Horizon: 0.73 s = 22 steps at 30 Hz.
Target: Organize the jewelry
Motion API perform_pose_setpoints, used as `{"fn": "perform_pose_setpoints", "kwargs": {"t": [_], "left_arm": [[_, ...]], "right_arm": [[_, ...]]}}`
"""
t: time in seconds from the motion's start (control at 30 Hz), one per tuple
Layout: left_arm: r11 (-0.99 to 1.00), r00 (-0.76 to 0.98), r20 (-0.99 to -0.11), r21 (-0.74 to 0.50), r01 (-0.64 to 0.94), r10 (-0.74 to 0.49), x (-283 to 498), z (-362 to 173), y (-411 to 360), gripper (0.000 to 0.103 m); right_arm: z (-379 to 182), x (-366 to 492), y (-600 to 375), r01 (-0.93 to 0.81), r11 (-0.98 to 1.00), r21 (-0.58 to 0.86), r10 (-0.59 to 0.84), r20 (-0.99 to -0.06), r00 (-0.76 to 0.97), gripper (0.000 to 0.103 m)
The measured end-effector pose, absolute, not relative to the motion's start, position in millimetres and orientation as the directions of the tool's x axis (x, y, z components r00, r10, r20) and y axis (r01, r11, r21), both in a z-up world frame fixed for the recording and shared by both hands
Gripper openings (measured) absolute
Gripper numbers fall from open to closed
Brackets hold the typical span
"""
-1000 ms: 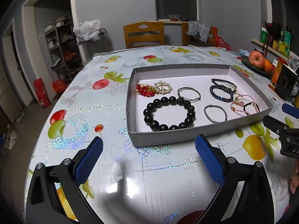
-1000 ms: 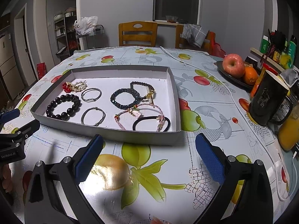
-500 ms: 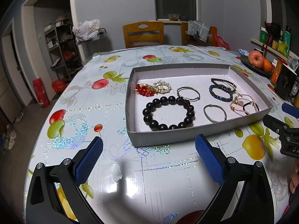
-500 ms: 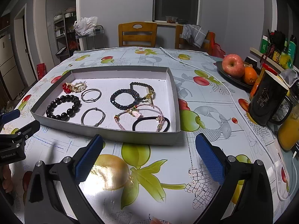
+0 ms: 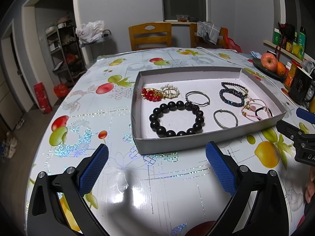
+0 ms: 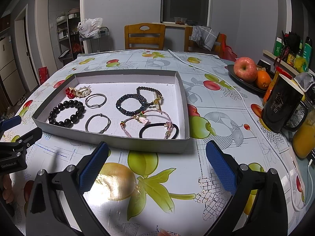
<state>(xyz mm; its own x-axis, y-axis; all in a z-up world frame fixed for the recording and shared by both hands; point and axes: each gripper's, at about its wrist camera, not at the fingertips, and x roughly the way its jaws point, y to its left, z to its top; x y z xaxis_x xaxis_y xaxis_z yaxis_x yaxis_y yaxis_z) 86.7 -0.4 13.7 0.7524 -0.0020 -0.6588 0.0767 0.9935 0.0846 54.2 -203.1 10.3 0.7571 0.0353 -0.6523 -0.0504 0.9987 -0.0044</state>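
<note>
A shallow grey cardboard tray (image 5: 157,147) (image 6: 137,144) holds several bracelets: a big black bead bracelet (image 5: 176,119) (image 6: 67,113), a red and gold piece (image 5: 152,94) (image 6: 71,92), two silver bangles (image 5: 197,98) (image 5: 225,118), dark bead bracelets (image 5: 232,96) (image 6: 131,104), a pink cord bracelet (image 6: 145,121) and a black hair tie (image 6: 158,130). My left gripper (image 5: 156,167) is open and empty in front of the tray's near left corner. My right gripper (image 6: 157,166) is open and empty in front of the tray's near right corner.
A black mug (image 6: 281,106), a glass of orange juice (image 6: 304,137) and a plate with an apple (image 6: 245,68) and an orange stand at the right. A white cable (image 6: 236,94) runs along the table. Wooden chairs (image 6: 144,36) stand behind the table.
The view of the tray has shifted very slightly; both grippers stay open and almost still.
</note>
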Motion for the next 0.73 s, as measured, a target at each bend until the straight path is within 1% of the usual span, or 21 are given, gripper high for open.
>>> {"fn": "perform_pose_setpoints", "kwargs": {"t": [0.3,0.47,0.73], "left_arm": [[0.994,0.754,-0.657,0.076,0.081,-0.011,86.2,13.5,-0.7,0.098],[0.992,0.770,-0.637,0.093,0.087,-0.007,81.7,14.6,-7.3,0.098],[0.990,0.762,-0.647,0.106,0.092,-0.002,84.3,14.5,-5.8,0.098]], "right_arm": [[10.9,55.2,-206.5,-0.050,0.999,0.000,0.038,-0.658,0.752,0.098],[10.7,55.2,-206.2,-0.050,0.999,0.002,0.038,-0.658,0.752,0.098],[9.4,56.0,-206.3,-0.054,0.999,0.002,0.042,-0.662,0.748,0.098]]}}
